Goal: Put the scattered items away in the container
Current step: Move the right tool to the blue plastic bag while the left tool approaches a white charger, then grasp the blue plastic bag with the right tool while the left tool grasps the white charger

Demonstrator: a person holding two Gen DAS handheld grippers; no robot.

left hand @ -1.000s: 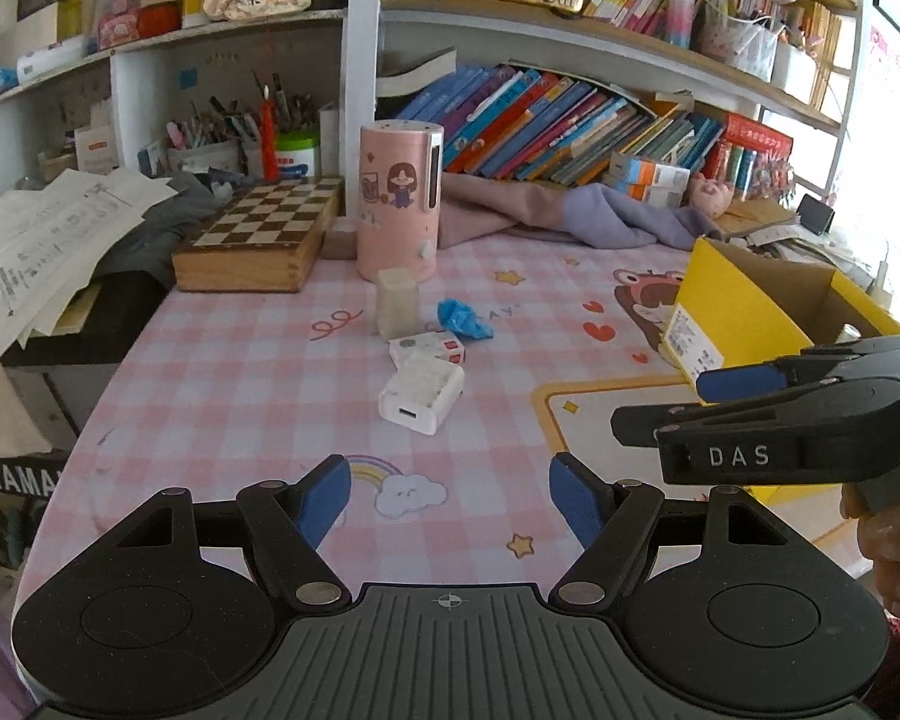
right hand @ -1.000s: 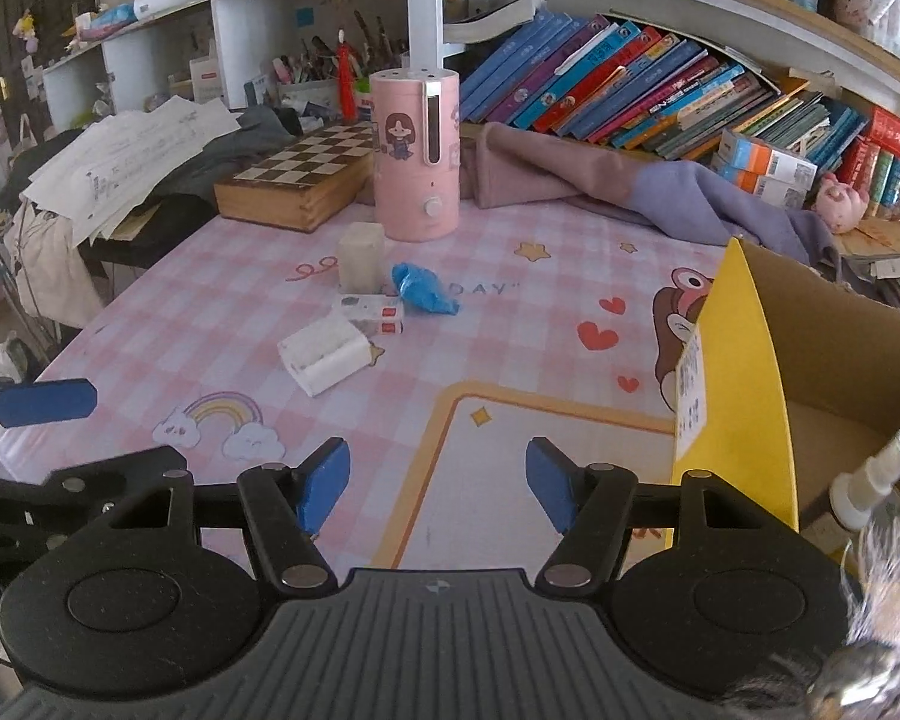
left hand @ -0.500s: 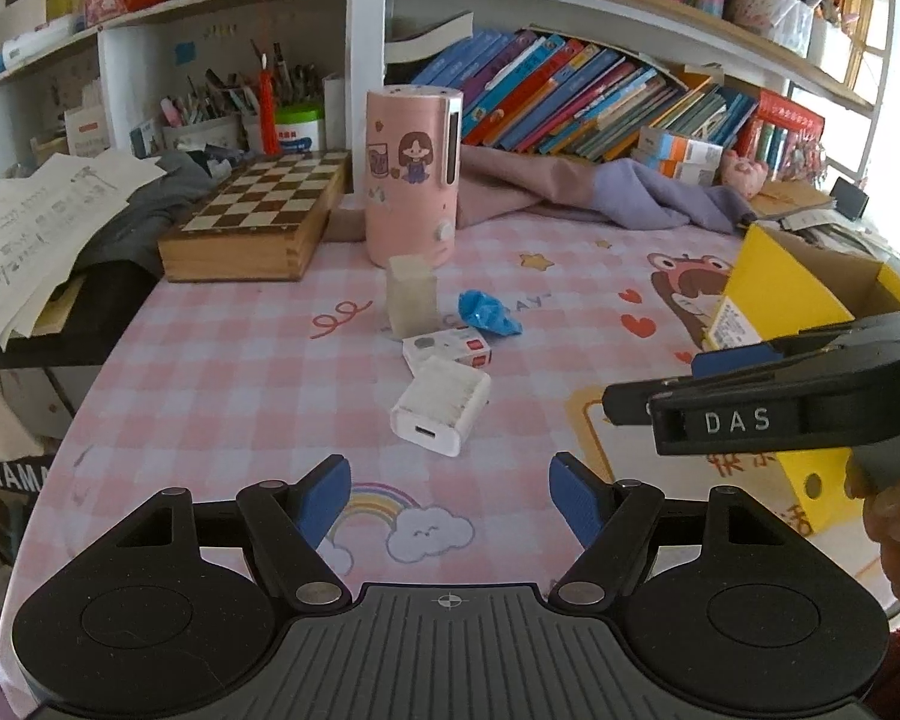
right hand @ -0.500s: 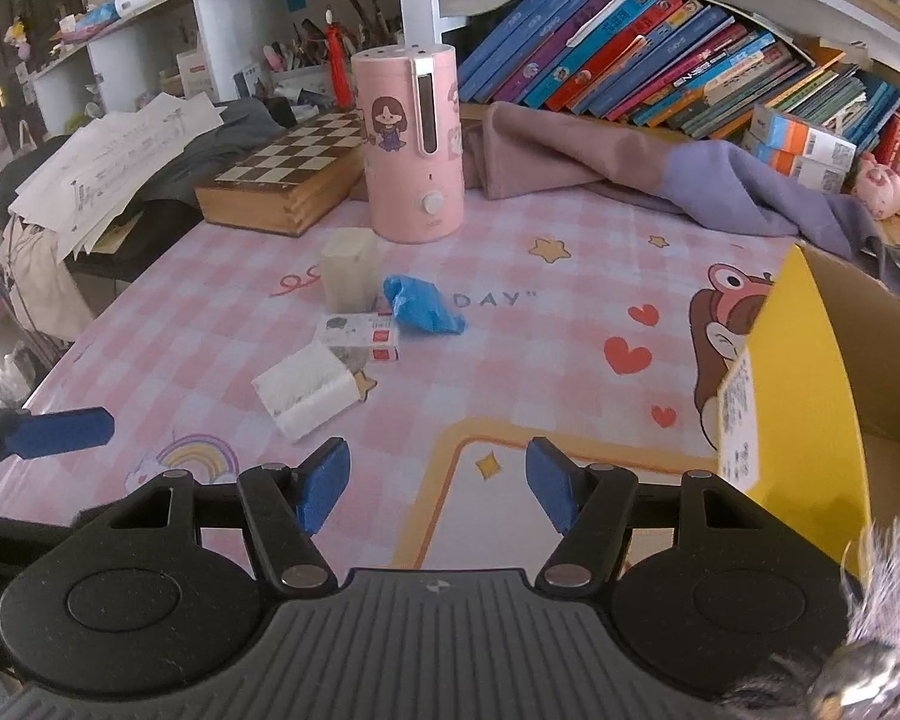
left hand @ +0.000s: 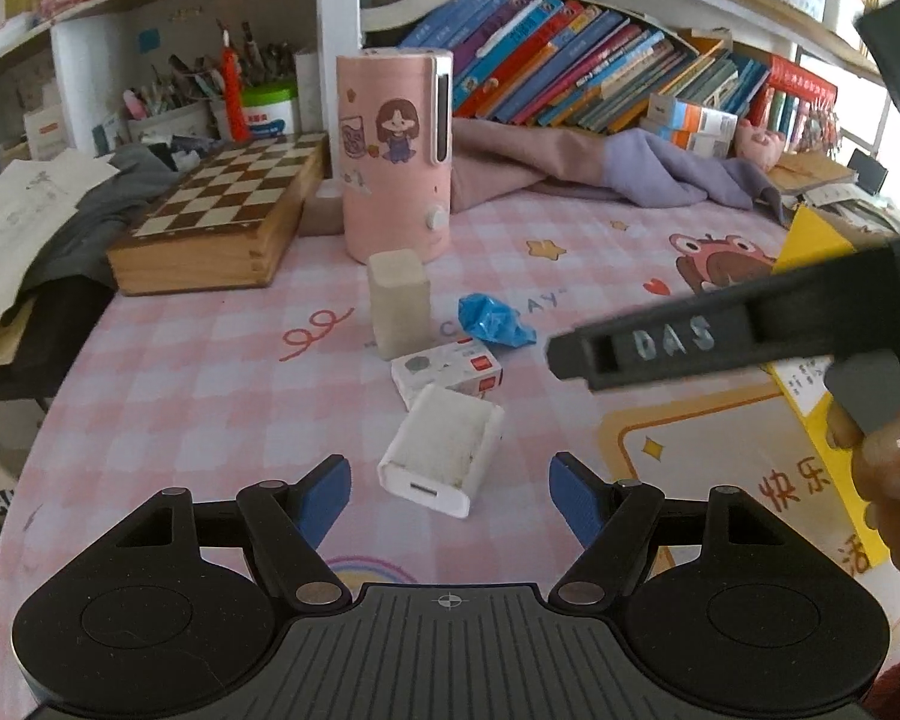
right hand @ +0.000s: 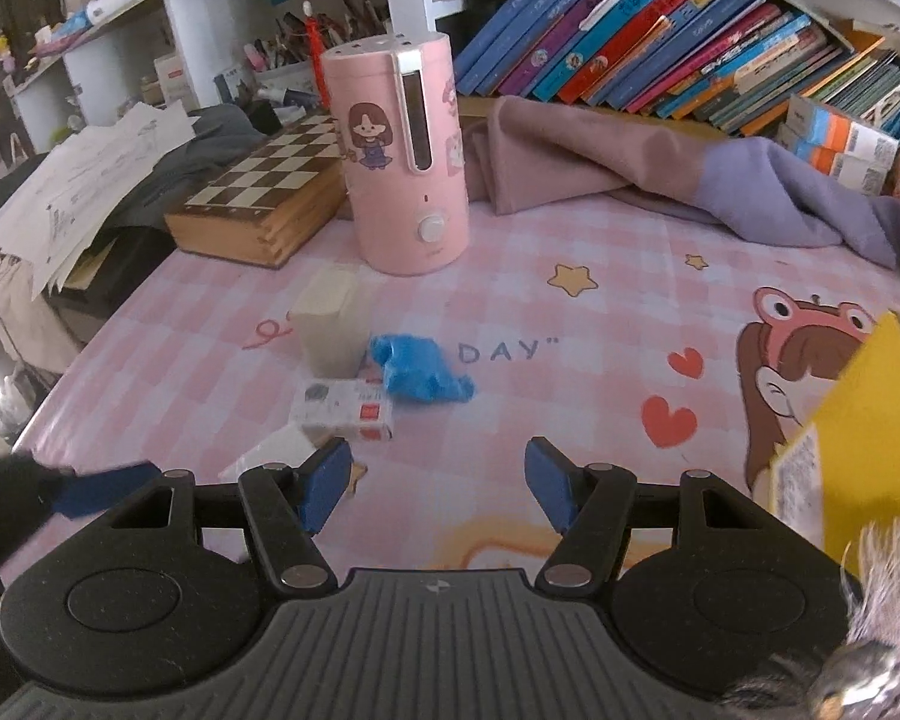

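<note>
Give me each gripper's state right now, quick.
Left gripper: open, holding nothing; the white charger lies on the table just ahead of its fingertips.
Right gripper: open, nothing between its fingers.

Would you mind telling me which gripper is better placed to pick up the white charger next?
Probably the left. The white charger lies just ahead of the open left gripper, roughly centred between its fingers. The right gripper points past it, toward the blue wrapper.

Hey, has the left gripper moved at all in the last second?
Yes. The left gripper has closed in on the white charger, which now lies just ahead of its open fingertips, and the pink humidifier looms larger.
</note>
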